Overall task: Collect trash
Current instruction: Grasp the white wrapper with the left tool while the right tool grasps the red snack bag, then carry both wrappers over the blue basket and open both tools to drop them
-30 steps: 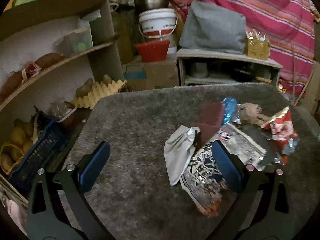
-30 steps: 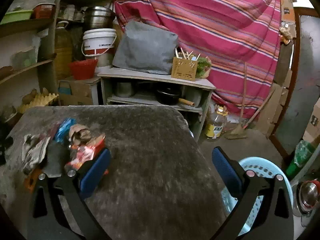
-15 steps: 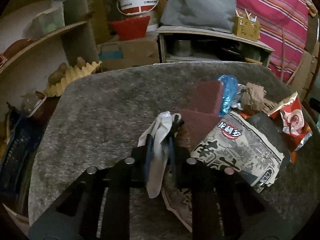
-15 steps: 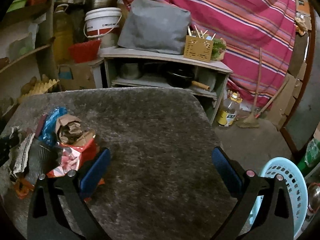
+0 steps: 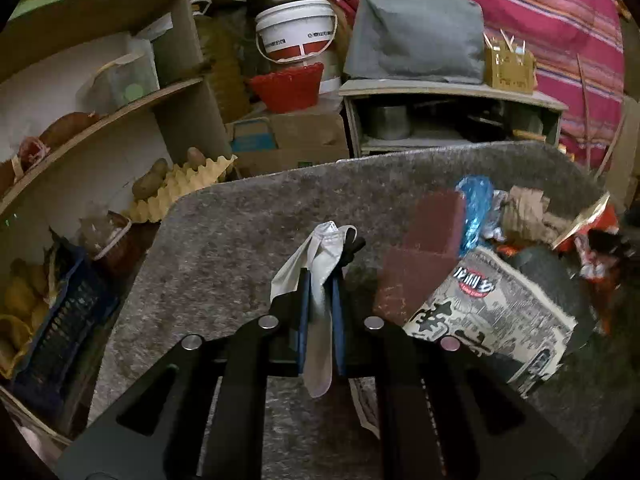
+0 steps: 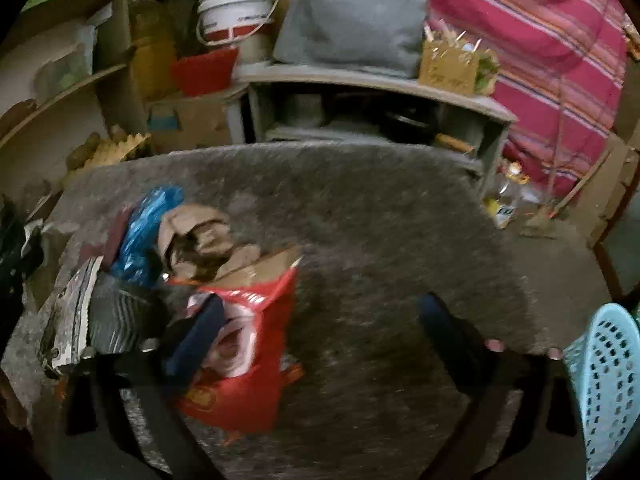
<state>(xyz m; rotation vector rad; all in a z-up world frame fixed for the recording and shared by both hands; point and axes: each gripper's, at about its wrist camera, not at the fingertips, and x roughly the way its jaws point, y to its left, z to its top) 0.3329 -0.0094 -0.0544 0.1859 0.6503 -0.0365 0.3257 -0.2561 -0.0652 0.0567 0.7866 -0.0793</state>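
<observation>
My left gripper [image 5: 320,276] is shut on a white-grey wrapper [image 5: 322,256] and holds it just above the grey table [image 5: 224,248]. To its right lies a trash pile: a maroon packet [image 5: 424,248], a black-and-white printed bag [image 5: 492,312], a blue plastic piece [image 5: 474,208], crumpled brown paper [image 5: 524,208] and a red snack bag [image 5: 592,232]. My right gripper [image 6: 320,320] is open, its left finger over the red snack bag [image 6: 248,360]. The brown paper [image 6: 196,232] and the blue plastic piece [image 6: 140,232] lie behind it.
A light blue perforated basket [image 6: 604,380] stands off the table's right edge. Shelves with potatoes and an egg tray [image 5: 176,188] are on the left. A low cabinet [image 5: 452,116], a white bucket [image 5: 296,32] and a striped cloth [image 6: 540,40] stand behind the table.
My left gripper closed on the white-grey wrapper and lifted it slightly. My right gripper moved left over the red snack bag, still open.
</observation>
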